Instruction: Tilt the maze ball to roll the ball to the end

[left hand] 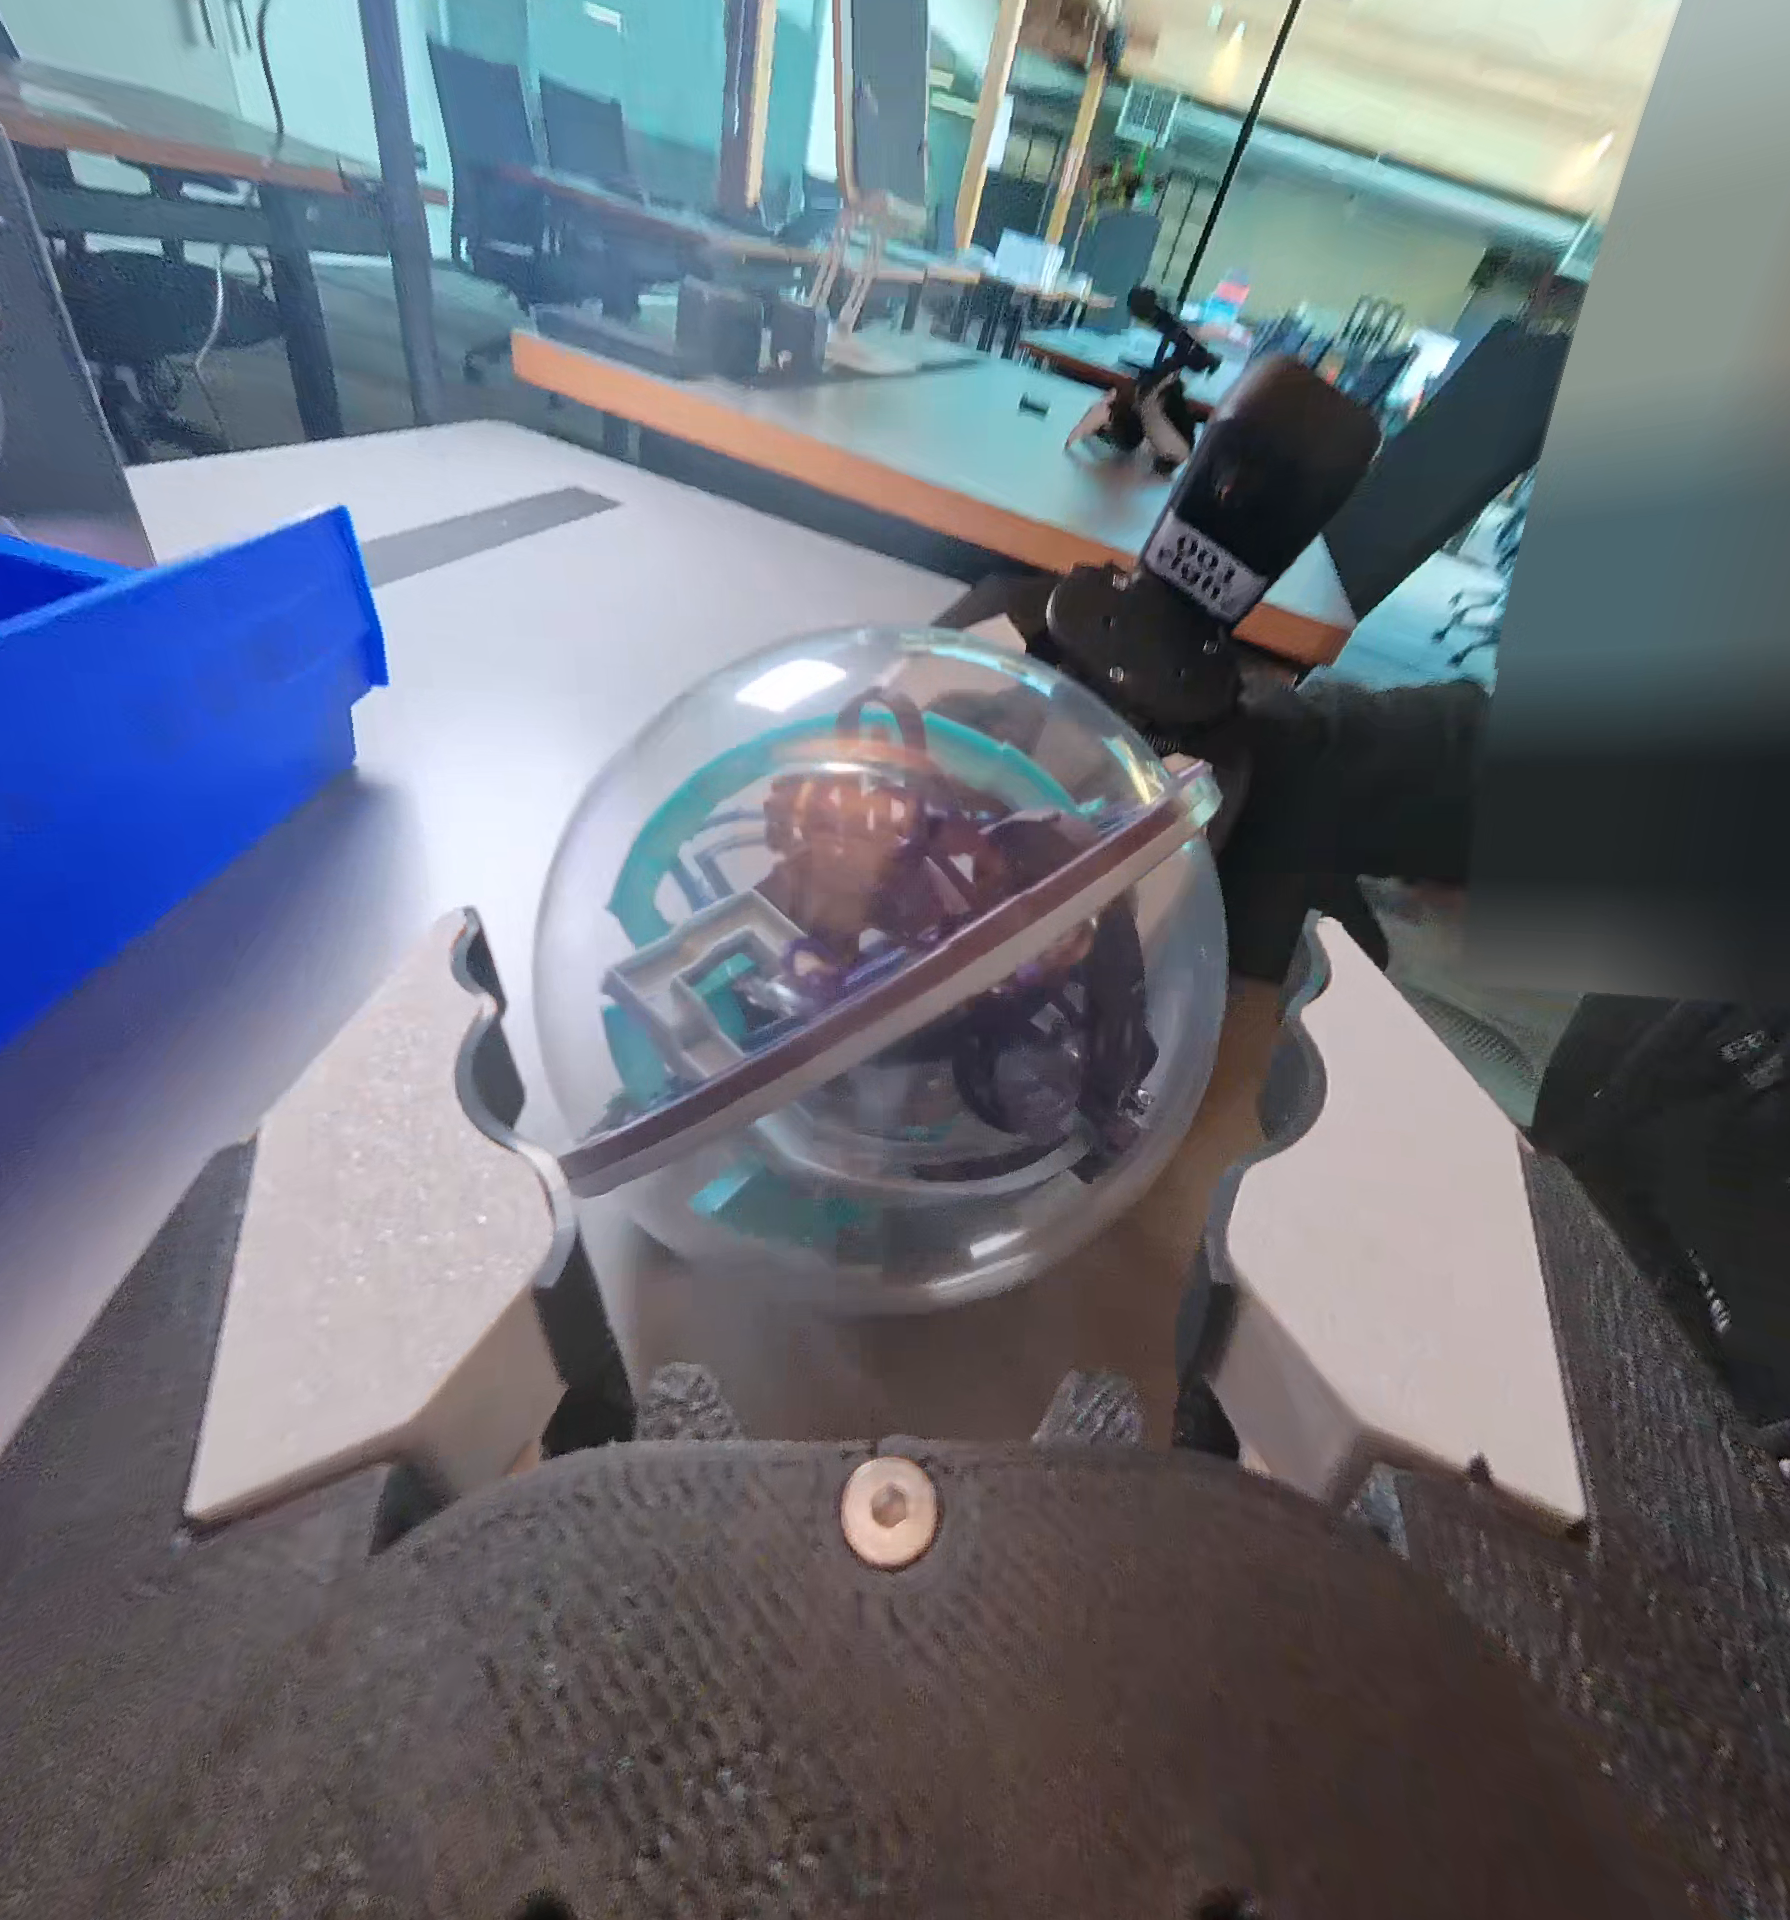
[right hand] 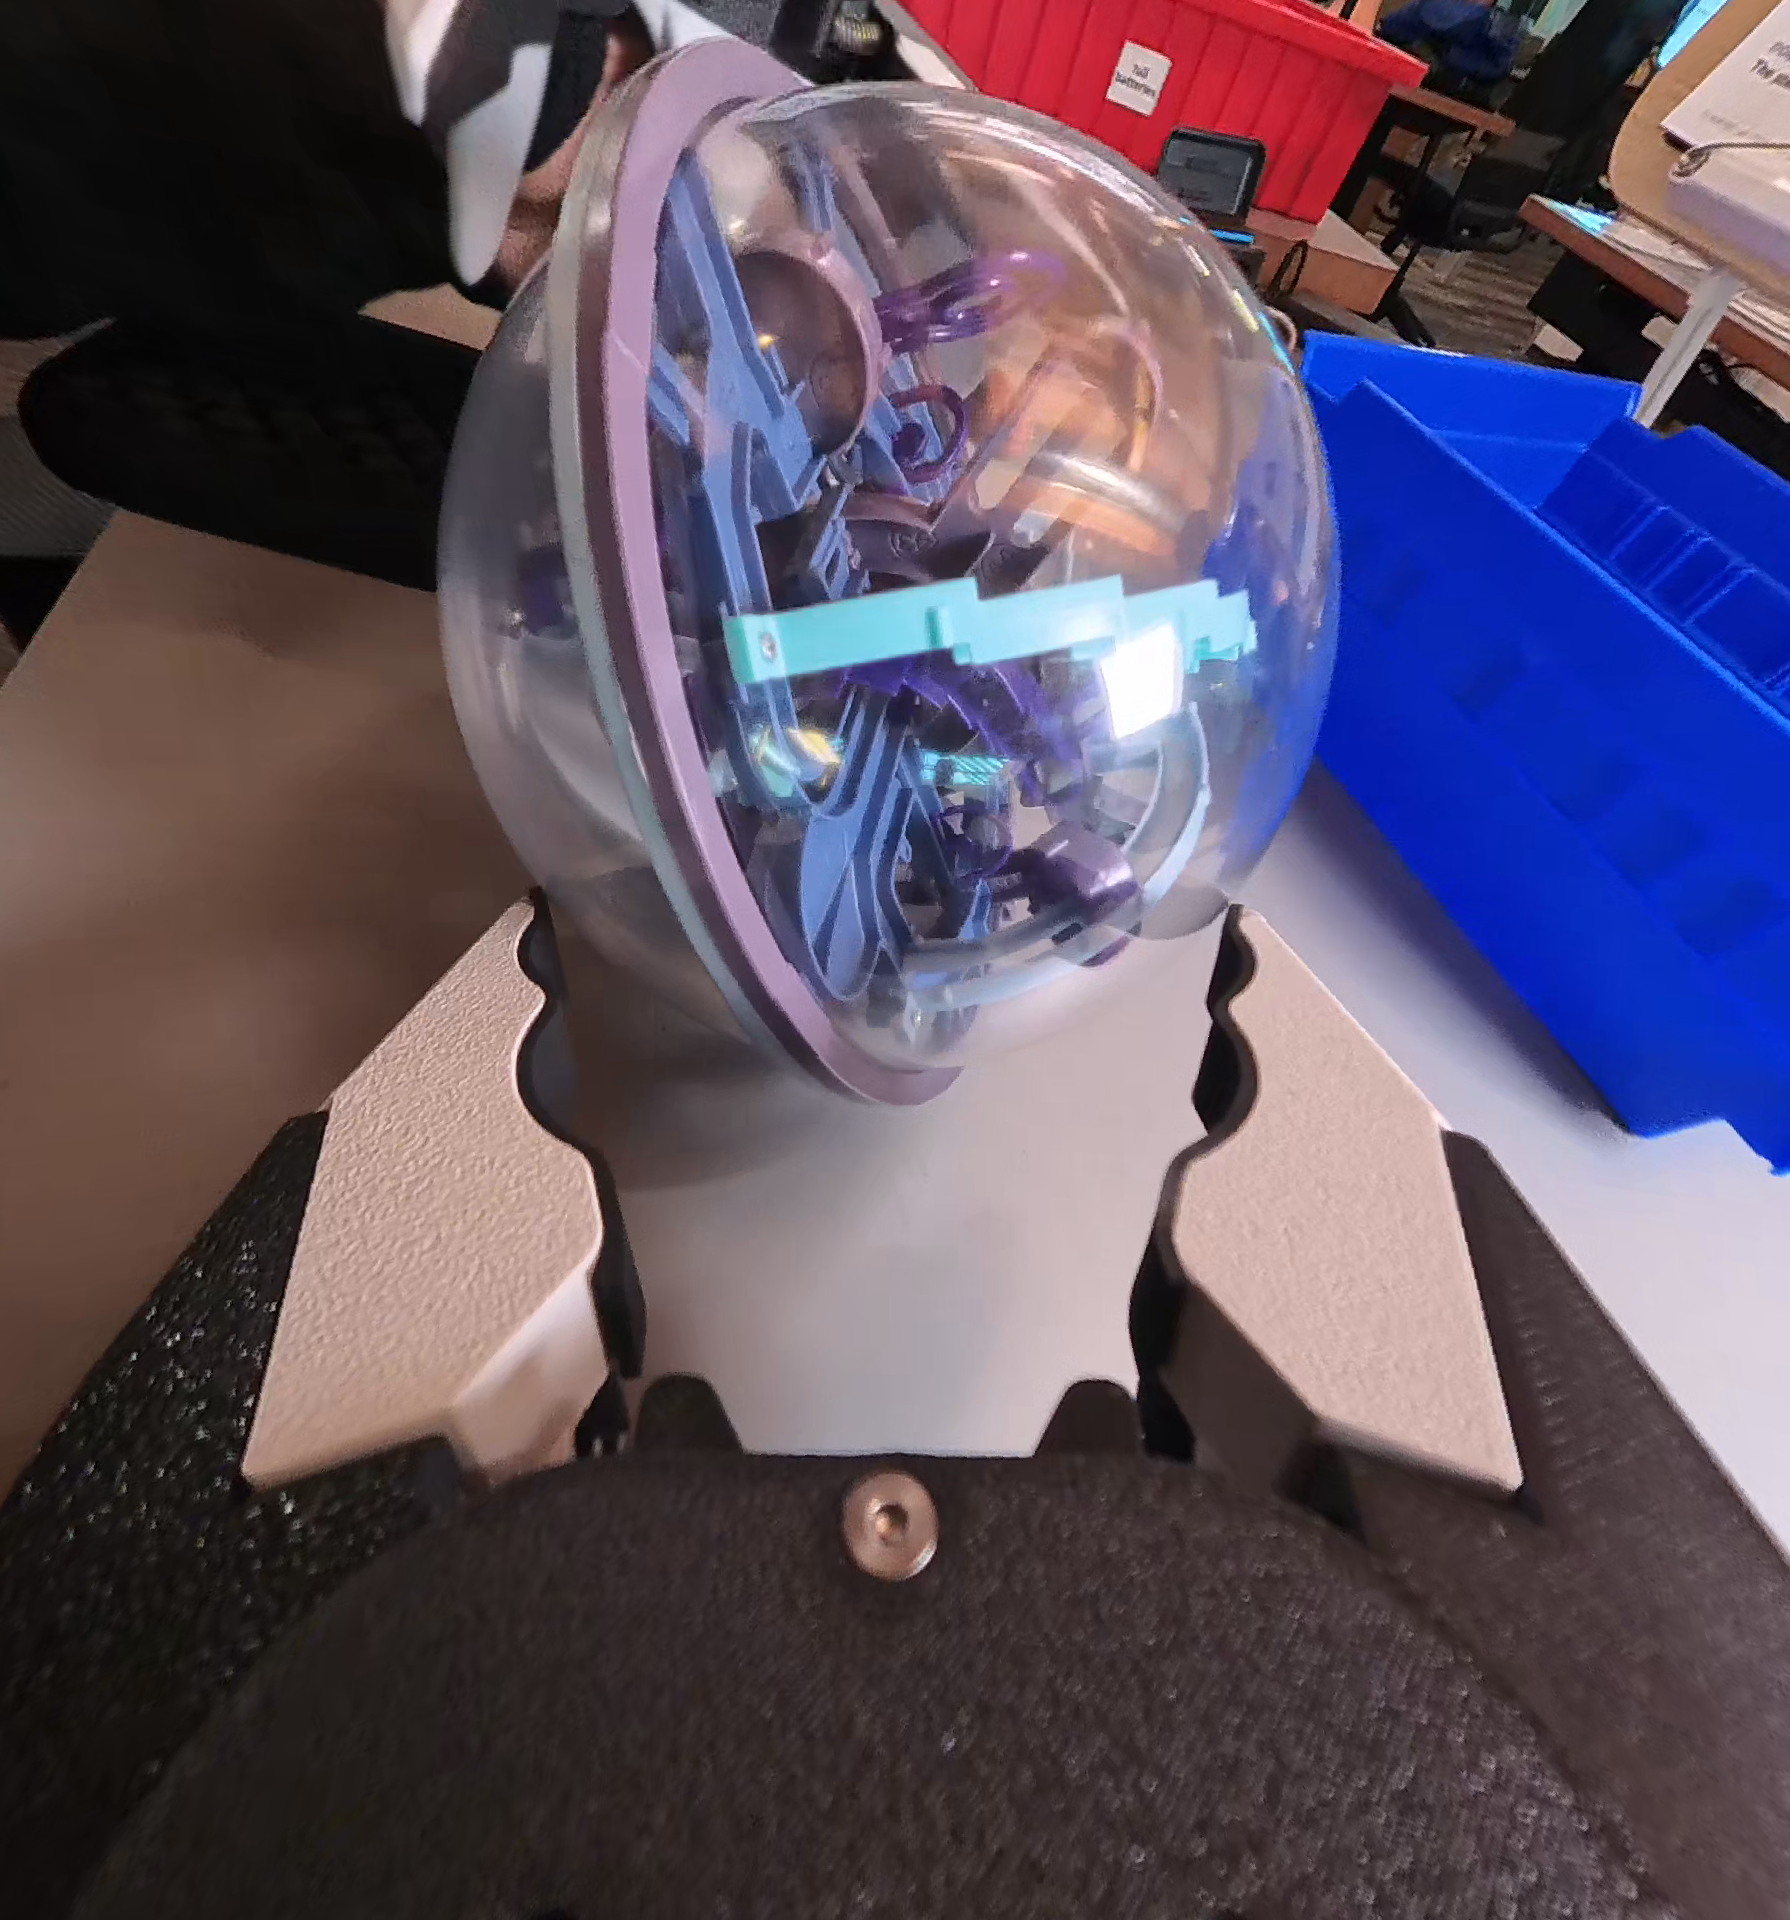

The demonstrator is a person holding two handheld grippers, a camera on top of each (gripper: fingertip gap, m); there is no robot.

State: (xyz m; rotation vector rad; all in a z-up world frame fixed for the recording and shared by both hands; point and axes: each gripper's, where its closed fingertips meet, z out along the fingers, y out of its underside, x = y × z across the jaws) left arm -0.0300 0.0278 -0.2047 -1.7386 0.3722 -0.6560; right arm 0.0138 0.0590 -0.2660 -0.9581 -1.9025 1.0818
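The maze ball (left hand: 870, 966) is a clear sphere with a purple rim and teal, blue and purple tracks inside, and it rests low on the grey table (left hand: 579, 582). My left gripper (left hand: 891, 935) is open around it, with a visible gap between its right finger (left hand: 1379, 1143) and the shell. My right gripper (right hand: 883, 920) is shut on the lower part of the maze ball (right hand: 870, 582), with both fingertips against the shell. The right gripper also shows in the left wrist view (left hand: 1140, 644), behind the ball. I cannot pick out the small ball inside.
A blue bin (left hand: 143, 727) stands on the table beside the ball; it also shows in the right wrist view (right hand: 1597, 675). A dark box (left hand: 18, 364) stands behind the bin. A red bin (right hand: 1161, 73) and desks lie farther off.
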